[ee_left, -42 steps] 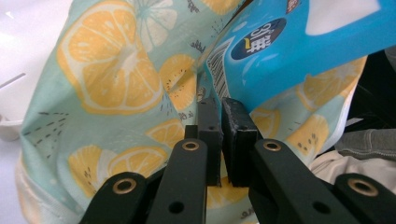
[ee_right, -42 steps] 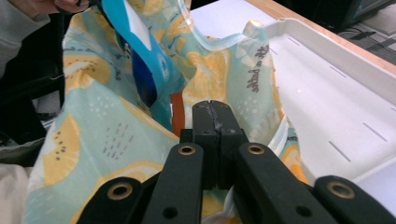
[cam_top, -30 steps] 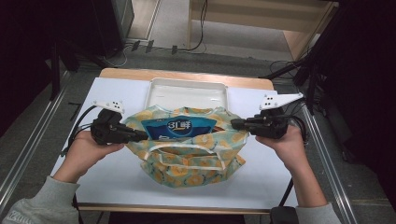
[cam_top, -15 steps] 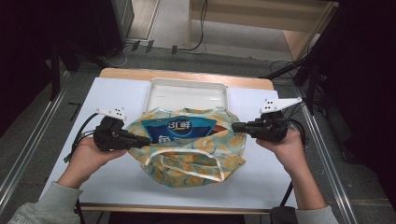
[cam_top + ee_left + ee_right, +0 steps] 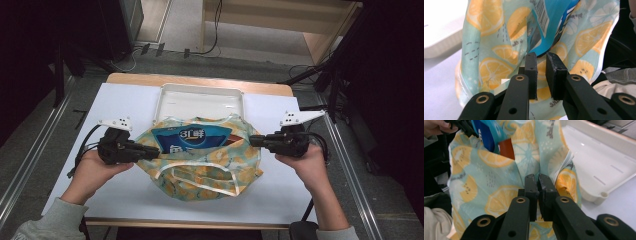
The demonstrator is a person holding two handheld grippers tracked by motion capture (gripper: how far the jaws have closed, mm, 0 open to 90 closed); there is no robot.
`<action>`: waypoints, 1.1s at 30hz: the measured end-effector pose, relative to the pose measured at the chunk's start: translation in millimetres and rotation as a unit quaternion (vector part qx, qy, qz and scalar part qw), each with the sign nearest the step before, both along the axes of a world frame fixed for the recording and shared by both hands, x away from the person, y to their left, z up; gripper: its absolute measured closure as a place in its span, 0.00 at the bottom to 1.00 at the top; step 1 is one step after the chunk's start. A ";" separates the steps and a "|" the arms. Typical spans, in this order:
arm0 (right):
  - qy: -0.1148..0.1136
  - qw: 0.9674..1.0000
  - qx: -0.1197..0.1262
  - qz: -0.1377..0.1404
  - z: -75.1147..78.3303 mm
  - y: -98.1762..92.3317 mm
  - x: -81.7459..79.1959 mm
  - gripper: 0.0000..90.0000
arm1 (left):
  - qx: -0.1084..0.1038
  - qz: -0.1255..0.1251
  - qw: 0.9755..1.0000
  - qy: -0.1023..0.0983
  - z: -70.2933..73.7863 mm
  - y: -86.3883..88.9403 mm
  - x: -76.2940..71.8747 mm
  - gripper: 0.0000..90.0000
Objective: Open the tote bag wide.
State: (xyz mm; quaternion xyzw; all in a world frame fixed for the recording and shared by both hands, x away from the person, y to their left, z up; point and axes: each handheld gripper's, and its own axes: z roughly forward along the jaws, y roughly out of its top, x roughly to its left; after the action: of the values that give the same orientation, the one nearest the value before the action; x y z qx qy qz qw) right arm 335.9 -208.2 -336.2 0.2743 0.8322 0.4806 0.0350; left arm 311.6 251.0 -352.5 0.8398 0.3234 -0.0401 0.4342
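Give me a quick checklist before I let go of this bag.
1. Bag resting on the table: ok.
2. Blue packet inside the bag's mouth: ok.
3. Left gripper free of the fabric: cannot tell; its jaws have just been opening, with a gap between them.
4. Right gripper released: not ok, jaws nearly shut at the cloth.
5. White tray behind the bag, out of the way: ok.

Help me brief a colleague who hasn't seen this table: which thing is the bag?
On the white table, just in front of the empty white tray, lies a soft cloth bag. Its teal fabric printed with orange slices and the blue packet poking from its mouth set it apart.
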 end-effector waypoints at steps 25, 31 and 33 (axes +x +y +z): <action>0.014 1.000 0.003 -0.009 16.5 -0.8 14.0 0.97 | 0.014 0.002 1.000 -0.011 6.1 -2.2 3.3 0.87; 0.001 0.999 -0.004 -0.032 19.7 -3.8 14.8 1.00 | 0.015 0.006 1.000 -0.014 6.2 -1.6 3.0 0.86; 0.001 0.999 -0.009 -0.039 19.1 -4.0 15.8 1.00 | 0.016 0.007 1.000 -0.015 5.3 -1.3 3.3 0.86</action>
State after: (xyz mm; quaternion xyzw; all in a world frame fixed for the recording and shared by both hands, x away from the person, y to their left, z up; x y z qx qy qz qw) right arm 351.7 -212.2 -317.1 0.3066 0.8252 0.4711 0.0553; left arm 314.8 249.7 -347.2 0.8450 0.3231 -0.0194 0.4257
